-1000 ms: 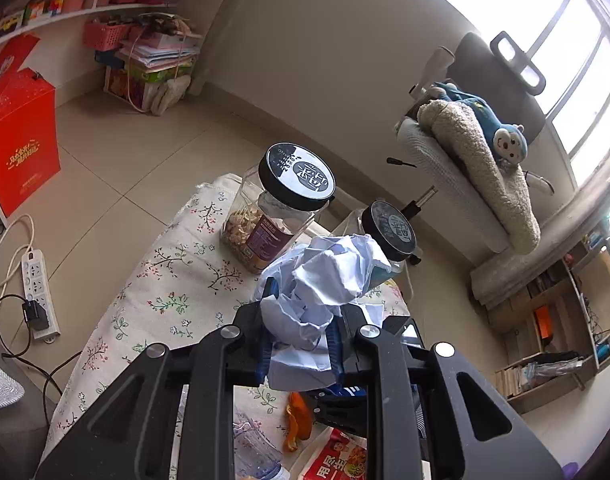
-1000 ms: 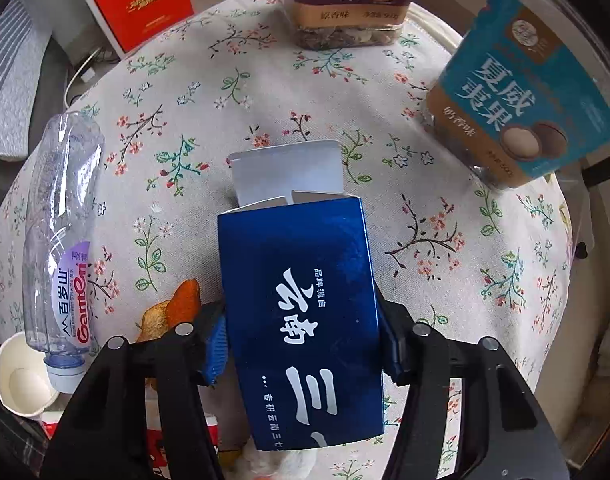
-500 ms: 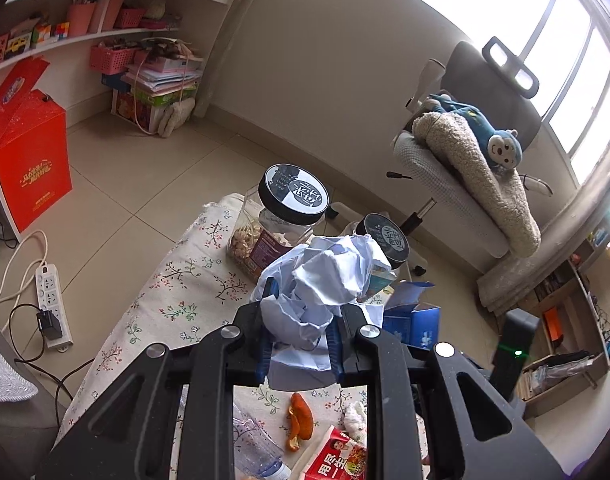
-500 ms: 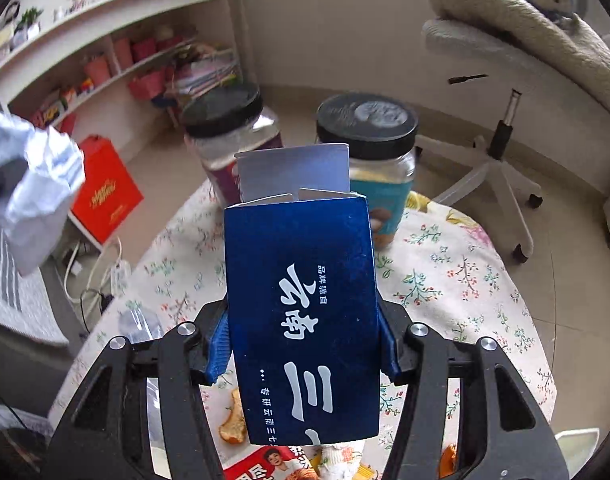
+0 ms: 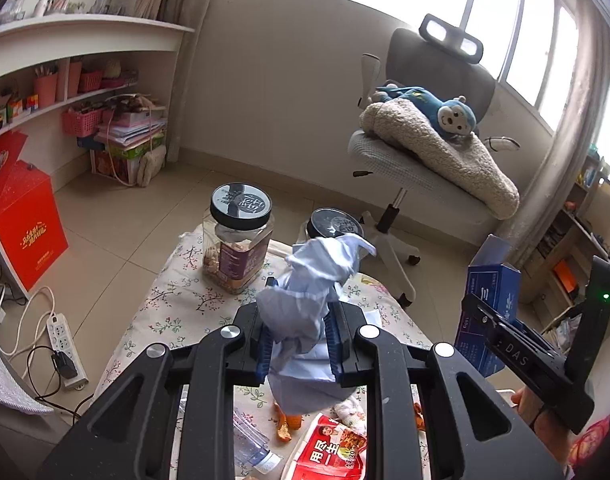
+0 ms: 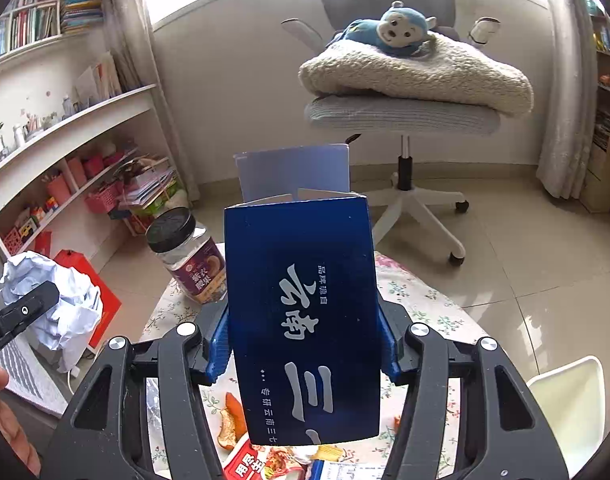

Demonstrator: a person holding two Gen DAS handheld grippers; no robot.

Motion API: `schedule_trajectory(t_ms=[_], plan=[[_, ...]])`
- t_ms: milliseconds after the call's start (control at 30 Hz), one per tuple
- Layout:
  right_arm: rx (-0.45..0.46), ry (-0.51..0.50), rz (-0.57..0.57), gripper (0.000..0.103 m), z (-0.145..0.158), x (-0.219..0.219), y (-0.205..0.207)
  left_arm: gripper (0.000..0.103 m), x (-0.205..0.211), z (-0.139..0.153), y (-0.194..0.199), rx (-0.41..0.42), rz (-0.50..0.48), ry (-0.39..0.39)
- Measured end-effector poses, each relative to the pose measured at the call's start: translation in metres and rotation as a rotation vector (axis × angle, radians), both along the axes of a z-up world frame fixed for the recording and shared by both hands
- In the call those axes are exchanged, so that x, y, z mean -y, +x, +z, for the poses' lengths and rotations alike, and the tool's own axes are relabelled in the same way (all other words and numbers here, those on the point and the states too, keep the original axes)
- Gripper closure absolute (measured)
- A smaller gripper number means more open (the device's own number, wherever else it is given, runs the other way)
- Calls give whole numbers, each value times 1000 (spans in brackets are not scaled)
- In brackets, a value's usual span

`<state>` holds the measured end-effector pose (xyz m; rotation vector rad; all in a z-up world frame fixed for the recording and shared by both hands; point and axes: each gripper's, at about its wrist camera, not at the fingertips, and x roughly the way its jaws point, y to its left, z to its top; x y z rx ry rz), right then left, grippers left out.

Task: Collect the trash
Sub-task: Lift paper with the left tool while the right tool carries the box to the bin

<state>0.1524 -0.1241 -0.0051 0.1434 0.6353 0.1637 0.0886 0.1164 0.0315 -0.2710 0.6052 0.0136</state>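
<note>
- The left claw [image 5: 297, 342] is clamped tight on a crumpled wad of pale paper [image 5: 311, 280], its blue pads pressing both sides of the wad, which bulges up past the fingertips.
- The right claw [image 6: 303, 344] grips a dark blue carton [image 6: 305, 320] with white lettering at about half its spread; the pads sit against the carton's two side walls, and its top flap stands open.
- Landmark: the purple-labelled jar [image 5: 237, 240] with the black lid, which stands on the floral-cloth surface [image 5: 177, 300].
- The paper wad is held in the air in front of the jar and slightly to its right in the left wrist view, above the surface and not touching it.
- The blue carton [image 5: 489, 308] is also off the surface, held well to the right of the jar in that same view, out past the surface's edge.
- A second black-lidded jar [image 5: 333, 224] stands just right of the landmark jar, partly hidden behind the wad.
- Nearer the camera than the jar, loose trash lies on the surface: orange peel [image 5: 285, 428], a clear plastic bottle [image 5: 249, 444] on its side, and a red snack wrapper [image 5: 329, 452].
- Beyond the jar, on the floor, stands an office chair [image 5: 421, 168] with a fleece blanket and a blue monkey toy [image 5: 445, 114] on its seat.
- Left of the jar, a red box [image 5: 21, 224] sits on the floor by the shelves.
</note>
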Motion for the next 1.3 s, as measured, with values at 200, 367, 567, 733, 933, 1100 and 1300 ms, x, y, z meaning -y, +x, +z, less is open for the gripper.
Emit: schedule_trajectory(t_ms=[200, 367, 567, 733, 933, 1100, 1300], plan=[[39, -3, -116, 48, 0, 45, -34, 81, 32, -2, -5, 14, -55, 36], [49, 11, -217, 48, -8, 88, -58, 88, 52, -7, 0, -4, -116, 52], [18, 53, -341, 48, -28, 140, -78, 86, 58, -31, 25, -158, -157, 95], [25, 57, -345, 48, -30, 154, -83, 48, 36, -92, 69, -407, -81, -3], [15, 117, -299, 48, -34, 154, -84, 33, 37, -136, 110, -469, -29, 128], [-8, 124, -246, 48, -39, 140, -75, 31, 16, -166, 138, -537, 18, 128], [-40, 106, -170, 48, -48, 110, -57, 24, -6, -187, 156, -563, 64, 22]])
